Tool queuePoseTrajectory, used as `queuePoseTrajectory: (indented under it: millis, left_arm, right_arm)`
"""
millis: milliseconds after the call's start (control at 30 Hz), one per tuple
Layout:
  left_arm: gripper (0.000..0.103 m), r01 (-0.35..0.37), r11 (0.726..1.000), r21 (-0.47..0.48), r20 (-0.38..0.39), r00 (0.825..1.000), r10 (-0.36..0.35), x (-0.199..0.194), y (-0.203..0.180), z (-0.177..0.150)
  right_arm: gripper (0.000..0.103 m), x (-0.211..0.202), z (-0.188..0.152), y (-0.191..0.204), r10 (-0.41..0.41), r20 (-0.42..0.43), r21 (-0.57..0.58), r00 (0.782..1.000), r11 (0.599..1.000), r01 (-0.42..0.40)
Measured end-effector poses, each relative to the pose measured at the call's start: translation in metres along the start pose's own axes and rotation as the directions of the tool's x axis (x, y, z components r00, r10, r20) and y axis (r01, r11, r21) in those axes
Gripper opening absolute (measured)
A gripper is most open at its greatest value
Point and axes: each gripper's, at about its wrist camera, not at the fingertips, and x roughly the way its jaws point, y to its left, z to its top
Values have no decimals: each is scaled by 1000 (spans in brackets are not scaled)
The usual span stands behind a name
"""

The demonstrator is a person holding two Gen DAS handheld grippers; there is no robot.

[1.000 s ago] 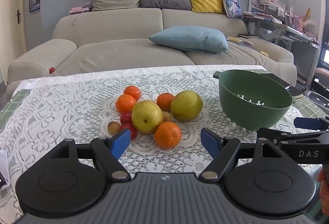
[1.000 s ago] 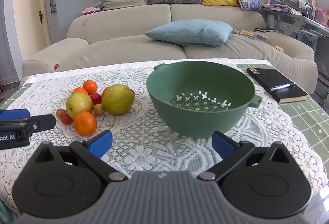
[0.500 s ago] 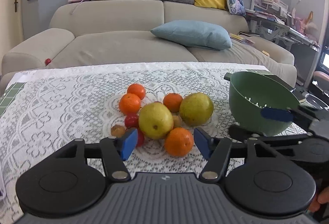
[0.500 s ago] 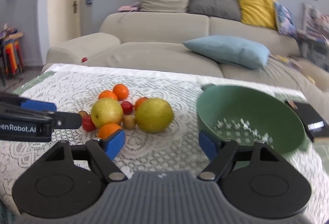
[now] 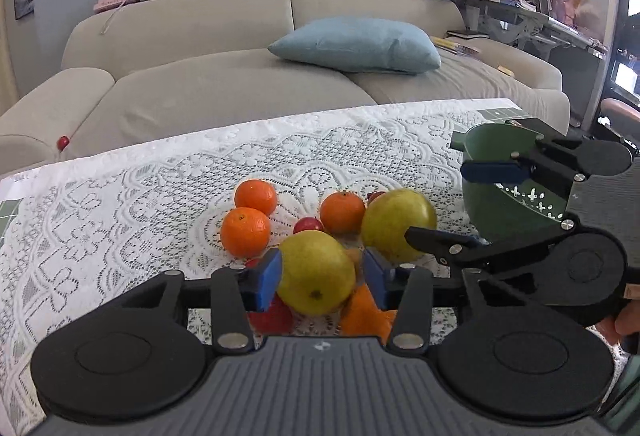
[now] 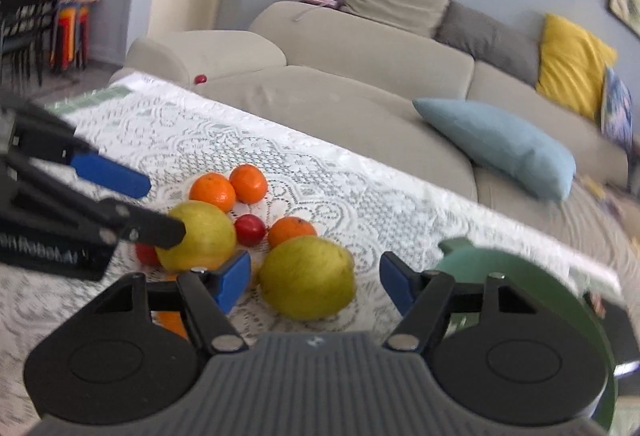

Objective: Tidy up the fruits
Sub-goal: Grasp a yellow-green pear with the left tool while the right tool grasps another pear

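Two yellow-green round pears sit on the white lace tablecloth (image 5: 120, 212): the near pear (image 5: 316, 274) between the left gripper's (image 5: 320, 278) spread blue pads, contact unclear; the far pear (image 6: 307, 278) between the right gripper's (image 6: 314, 282) wide-open pads, untouched. Right of both grippers stands a green plastic colander (image 6: 560, 288).

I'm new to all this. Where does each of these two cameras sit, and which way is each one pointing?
Left wrist view: sits on the left tool, looking forward over the lace-covered table; its blue fingers flank a yellow-green pear, and the right tool shows too.
Right wrist view: sits on the right tool, aimed at another yellow-green pear beside the green colander bowl; the left tool shows.
Shared: both pears, the oranges, the beige sofa.
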Motion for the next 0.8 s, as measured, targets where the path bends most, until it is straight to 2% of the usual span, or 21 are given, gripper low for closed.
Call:
queuePoseTrajectory:
  millis: [133, 200, 400, 500, 667, 800]
  left_arm:
    - [55, 18, 1000, -7, -2, 1000, -18, 7, 7, -4]
    - [61, 45, 999, -22, 1, 999, -45, 9, 11, -6]
    - [68, 59, 998, -24, 11, 998, -59, 13, 16, -9]
    - [73, 79, 997, -23, 16, 997, -78, 14, 15, -8]
    - [74, 76, 997, -13, -5, 997, -76, 22, 13, -7]
    - [74, 80, 996, -45, -22, 996, -81, 30, 17, -7]
  right_arm:
    - [69, 11, -5, -2, -6, 9, -13, 1000, 1000, 6]
    - [69, 16, -8, 0, -5, 5, -35, 1000, 999, 6]
    - [69, 16, -16, 19, -22, 49, -199, 999, 979, 31]
    - [69, 19, -16, 21, -22, 39, -207, 999, 978, 30]
    - [69, 26, -19, 18, -16, 7, -203, 1000, 979, 17]
    - [69, 31, -21, 21, -5, -12, -223, 1000, 975, 2]
